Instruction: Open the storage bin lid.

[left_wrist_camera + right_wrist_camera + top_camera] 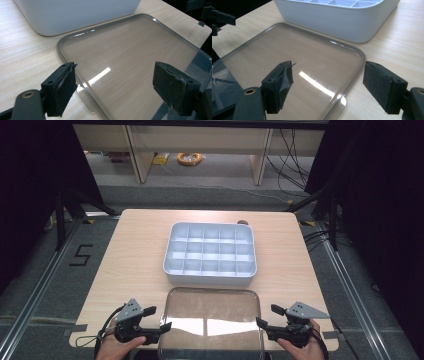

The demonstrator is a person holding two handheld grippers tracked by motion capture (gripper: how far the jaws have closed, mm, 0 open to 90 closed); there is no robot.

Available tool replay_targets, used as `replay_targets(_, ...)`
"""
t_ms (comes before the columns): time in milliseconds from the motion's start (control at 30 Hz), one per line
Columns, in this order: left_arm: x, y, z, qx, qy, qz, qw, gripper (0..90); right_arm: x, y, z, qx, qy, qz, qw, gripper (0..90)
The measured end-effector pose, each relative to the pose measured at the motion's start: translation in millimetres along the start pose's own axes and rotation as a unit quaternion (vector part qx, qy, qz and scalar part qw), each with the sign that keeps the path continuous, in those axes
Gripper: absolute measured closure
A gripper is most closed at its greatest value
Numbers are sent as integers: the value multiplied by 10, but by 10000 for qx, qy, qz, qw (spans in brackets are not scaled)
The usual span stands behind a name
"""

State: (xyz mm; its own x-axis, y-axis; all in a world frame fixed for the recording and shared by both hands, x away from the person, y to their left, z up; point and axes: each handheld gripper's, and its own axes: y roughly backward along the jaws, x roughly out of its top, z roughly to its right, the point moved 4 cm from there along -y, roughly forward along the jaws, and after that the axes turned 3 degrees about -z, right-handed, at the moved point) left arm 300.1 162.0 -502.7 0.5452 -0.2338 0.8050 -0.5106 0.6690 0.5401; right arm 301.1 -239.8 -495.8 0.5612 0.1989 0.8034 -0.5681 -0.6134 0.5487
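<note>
With both the left claw [161, 322] and right claw [263, 316] spread wide and empty astride the clear lid's [210, 320] side edges, looks primed for a slip. Lies flat at the tabletop's [135, 255] near edge, overhanging slightly, just before the divided white tray [210, 276]; could skid off, given thin slick rims and uneven closing.

Bare desk [130, 250] lies open to the left and right of the white divided tray [210, 254], while the clear lid [210, 322] just in front of it takes up the near middle, leaving only a narrow strip of wood between them.
</note>
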Motion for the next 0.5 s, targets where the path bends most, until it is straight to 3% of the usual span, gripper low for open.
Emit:
replay_targets(33, -10, 8, 7, 19, 63, -13, 10000, 181, -20, 25, -18, -5, -98, -92, 9999, 233)
replay_targets(67, -16, 9, 9, -4, 65, 31, 10000, 180, -22, 13, 11, 41, 97, 13, 9999, 233)
replay_targets(167, -34, 30, 10, 8, 12, 3, 10000, 178, -68, 62, 0, -60, 96, -105, 9999, 234)
replay_targets(200, -41, 38, 6, 17, -9, -25, 10000, 178, -93, 86, -41, -53, -123, -208, 9997, 234)
replay_targets(267, -52, 52, 19, 43, 81, -26, 10000, 178, -96, 75, -8, -1, 93, -48, 9999, 234)
replay_targets(300, -55, 53, 22, 10, 98, -5, 10000, 179, -106, 86, -27, -17, -19, -52, 10000, 234)
replay_targets(367, -61, 71, 19, 15, 4, -26, 10000, 179, -121, 107, -11, -36, 86, -100, 9999, 235)
replay_targets(400, -67, 73, 27, 17, 74, -31, 10000, 179, -137, 120, -36, -24, -57, -161, 9999, 235)
replay_targets(433, -69, 76, 28, -1, 68, -26, 10000, 179, -140, 111, -13, 20, 59, -74, 10000, 235)
replay_targets(467, -71, 83, 29, -6, 54, -39, 10000, 179, -156, 111, -25, -24, -60, -90, 9999, 235)
replay_targets(500, -71, 88, 26, -10, -14, -39, 10000, 180, -164, 120, 4, -79, 48, -123, 9999, 235)
